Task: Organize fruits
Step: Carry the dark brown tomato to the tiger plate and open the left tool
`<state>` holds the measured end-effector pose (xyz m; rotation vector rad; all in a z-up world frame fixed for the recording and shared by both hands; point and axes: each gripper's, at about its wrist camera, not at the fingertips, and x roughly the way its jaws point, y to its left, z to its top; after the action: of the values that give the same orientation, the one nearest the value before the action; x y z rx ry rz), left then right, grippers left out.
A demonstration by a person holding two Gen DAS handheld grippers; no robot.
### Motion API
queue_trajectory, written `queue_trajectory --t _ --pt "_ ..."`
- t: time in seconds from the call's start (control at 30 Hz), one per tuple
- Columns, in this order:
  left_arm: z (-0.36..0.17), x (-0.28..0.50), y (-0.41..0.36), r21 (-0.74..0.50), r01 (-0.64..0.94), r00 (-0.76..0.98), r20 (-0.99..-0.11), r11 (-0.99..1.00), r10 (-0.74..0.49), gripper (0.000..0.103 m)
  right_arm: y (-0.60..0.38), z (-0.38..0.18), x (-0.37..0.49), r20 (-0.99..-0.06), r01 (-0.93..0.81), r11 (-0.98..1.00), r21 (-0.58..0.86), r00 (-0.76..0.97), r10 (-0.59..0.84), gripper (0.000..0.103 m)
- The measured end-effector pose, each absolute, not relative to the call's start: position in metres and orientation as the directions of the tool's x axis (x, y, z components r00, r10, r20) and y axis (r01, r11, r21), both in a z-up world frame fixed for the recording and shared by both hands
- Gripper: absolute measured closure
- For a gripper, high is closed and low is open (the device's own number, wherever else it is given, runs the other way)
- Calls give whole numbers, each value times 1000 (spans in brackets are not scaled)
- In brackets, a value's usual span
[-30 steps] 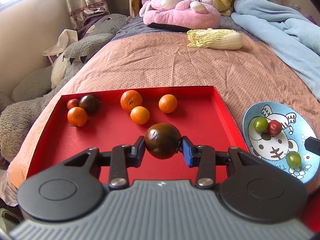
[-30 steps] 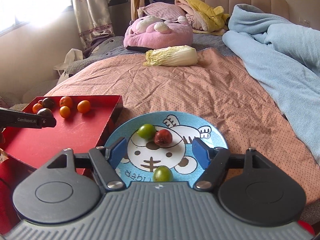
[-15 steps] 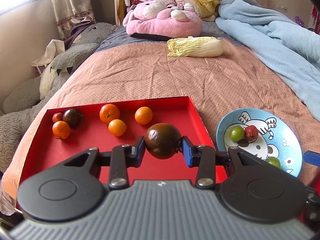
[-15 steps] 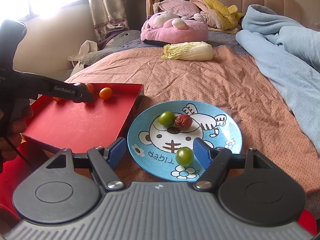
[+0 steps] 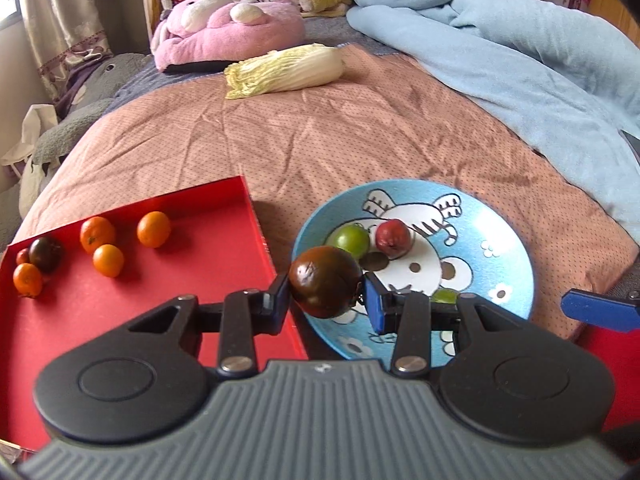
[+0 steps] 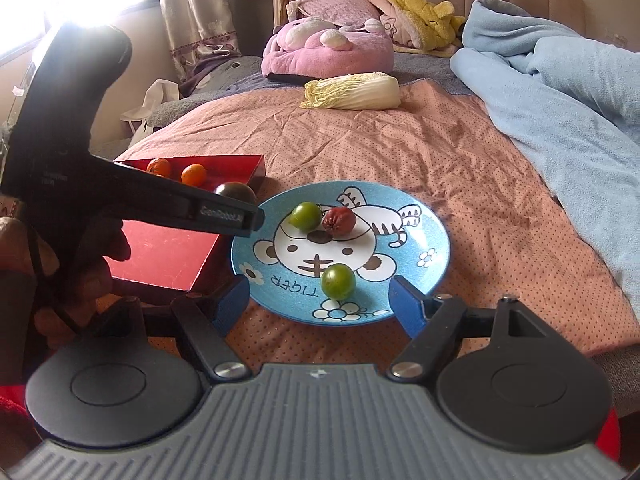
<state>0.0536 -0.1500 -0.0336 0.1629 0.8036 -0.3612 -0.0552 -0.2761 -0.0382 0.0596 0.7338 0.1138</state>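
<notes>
Salmon-pink dotted bedding [image 5: 340, 132] covers the bed in the left wrist view, with a light blue blanket [image 5: 500, 52] heaped along its right side, a pink plush cushion [image 5: 228, 28] near the headboard and a napa cabbage [image 5: 284, 72] lying crosswise before it. On the bedding a red tray [image 5: 120, 312] sits just left of a blue tiger plate [image 5: 508, 248]. The tray holds six fruits at its far end: four oranges [image 5: 154, 229], one small red fruit and one dark tomato. The plate shows one green tomato [image 5: 352, 240], a red fruit [image 5: 394, 236] touching it, and part of a second green one behind the claw. The left gripper [image 5: 326, 300] is clamped on a dark brown tomato [image 5: 325, 282], both pads pressing its sides; the fruit hangs over the plate's near left rim. It is round, with no long axis; which way its stem end faces I cannot tell. A blue pad of the other claw juts in at the right edge.

Window glare whitens the upper left of the right wrist view, beside a flowered curtain [image 6: 192, 12]. The same bed, blanket and cabbage lie beyond. The right gripper [image 6: 320, 304] stands wide apart with nothing between its pads, and its jaws have just been opening; they flank the plate's near rim, where a green tomato [image 6: 338, 282] rests. The plate holds three fruits: two green, one red. The left claw reaches in from the left in a person's hand [image 6: 76, 276], the dark tomato peeking above its finger at the plate's left edge. Two oranges show in the tray.
</notes>
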Motion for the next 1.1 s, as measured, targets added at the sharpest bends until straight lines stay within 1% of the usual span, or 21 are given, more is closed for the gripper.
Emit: queue_trajectory --t 0.17,0.43,0.8,0.87,0.9,0.97,1.1 --pt "-46 49 -173 13 427 602 -750 904 -273 61 -283 -40 -60 -670 -65 993 98 734 114 22" --pt "-56 43 -196 46 481 583 -763 876 -280 60 -288 -40 -65 -669 -44 994 102 736 101 22" --pt "-46 37 -206 48 513 592 -742 857 -313 58 -292 -39 -67 -667 -29 994 108 740 94 22" --pt "-44 36 -207 49 515 597 -736 856 -317 50 -292 -39 -68 -666 -29 994 106 740 93 22" --pt "-42 35 -206 47 514 602 -731 856 -321 42 -291 -39 -68 -666 -29 994 106 740 92 21" --pt "-39 35 -206 39 515 605 -725 857 -331 41 -290 -38 -68 -665 -28 994 102 742 89 18" --pt "-37 35 -204 29 508 605 -723 861 -333 41 -289 -38 -69 -665 -28 995 99 742 87 18"
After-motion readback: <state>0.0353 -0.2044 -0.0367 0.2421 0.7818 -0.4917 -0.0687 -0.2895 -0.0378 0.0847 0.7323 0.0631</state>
